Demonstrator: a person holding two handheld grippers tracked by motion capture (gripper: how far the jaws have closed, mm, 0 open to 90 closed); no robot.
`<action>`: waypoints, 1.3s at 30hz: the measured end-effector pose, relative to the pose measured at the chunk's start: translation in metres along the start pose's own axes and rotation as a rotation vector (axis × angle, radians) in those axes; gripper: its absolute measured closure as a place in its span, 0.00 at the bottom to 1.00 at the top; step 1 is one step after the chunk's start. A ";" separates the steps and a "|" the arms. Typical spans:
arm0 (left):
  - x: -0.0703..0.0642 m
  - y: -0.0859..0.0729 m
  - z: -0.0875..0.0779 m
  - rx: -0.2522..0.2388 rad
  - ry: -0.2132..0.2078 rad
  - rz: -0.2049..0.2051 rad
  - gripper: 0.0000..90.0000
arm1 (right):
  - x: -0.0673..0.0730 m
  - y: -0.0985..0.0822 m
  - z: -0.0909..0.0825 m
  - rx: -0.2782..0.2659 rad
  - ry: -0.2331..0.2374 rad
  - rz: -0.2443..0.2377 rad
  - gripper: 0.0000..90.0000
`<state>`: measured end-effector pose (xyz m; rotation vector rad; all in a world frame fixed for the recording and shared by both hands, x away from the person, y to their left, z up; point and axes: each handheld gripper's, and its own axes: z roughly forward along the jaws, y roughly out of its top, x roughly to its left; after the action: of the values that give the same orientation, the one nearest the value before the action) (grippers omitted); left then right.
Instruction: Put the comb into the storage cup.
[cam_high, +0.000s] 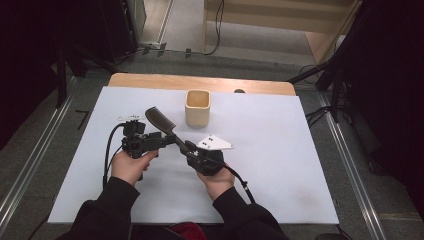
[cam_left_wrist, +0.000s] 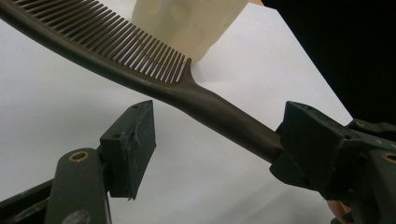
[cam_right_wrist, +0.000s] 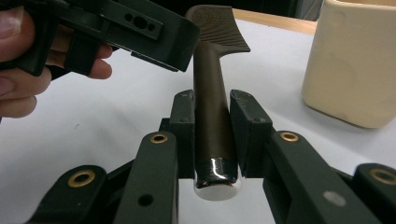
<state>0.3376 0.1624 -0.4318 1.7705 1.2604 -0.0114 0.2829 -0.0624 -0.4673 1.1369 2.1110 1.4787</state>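
comb (cam_right_wrist: 212, 116) — handle clamped by right gripper (cam_right_wrist: 211, 135) | left gripper (cam_left_wrist: 215, 140) — jaws spread around comb, untouched | cup (cam_high: 197, 107) on bench (cam_high: 280, 150)

Overhead, looking forward and down on the white table (cam_high: 280, 165); two close gripper views, both sharing the comb (cam_left_wrist: 140, 70) and cream cup (cam_right_wrist: 355, 65)

A white sheet (cam_high: 280, 165) covers the tabletop (cam_high: 200, 81), whose wooden far edge stays bare. Grey carpeted floor (cam_high: 45, 150) surrounds it, with metal rails (cam_high: 30, 167) along both sides. Black cables (cam_high: 217, 30) trail past pale wooden furniture (cam_high: 280, 20). Both flanks of the room lie dark.
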 end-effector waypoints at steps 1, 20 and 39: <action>0.000 0.000 0.001 -0.002 0.001 -0.002 0.30 | 0.000 0.000 0.000 -0.002 0.001 0.002 0.78; 0.001 0.003 0.012 -0.047 0.010 -0.093 0.41 | 0.009 0.002 0.007 -0.049 -0.005 0.026 0.78; 0.014 0.004 0.005 -0.091 -0.059 -0.218 0.68 | 0.011 0.000 0.013 -0.039 -0.005 0.018 0.78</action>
<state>0.3494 0.1690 -0.4386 1.5379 1.3834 -0.1283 0.2840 -0.0458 -0.4710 1.1467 2.0643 1.5170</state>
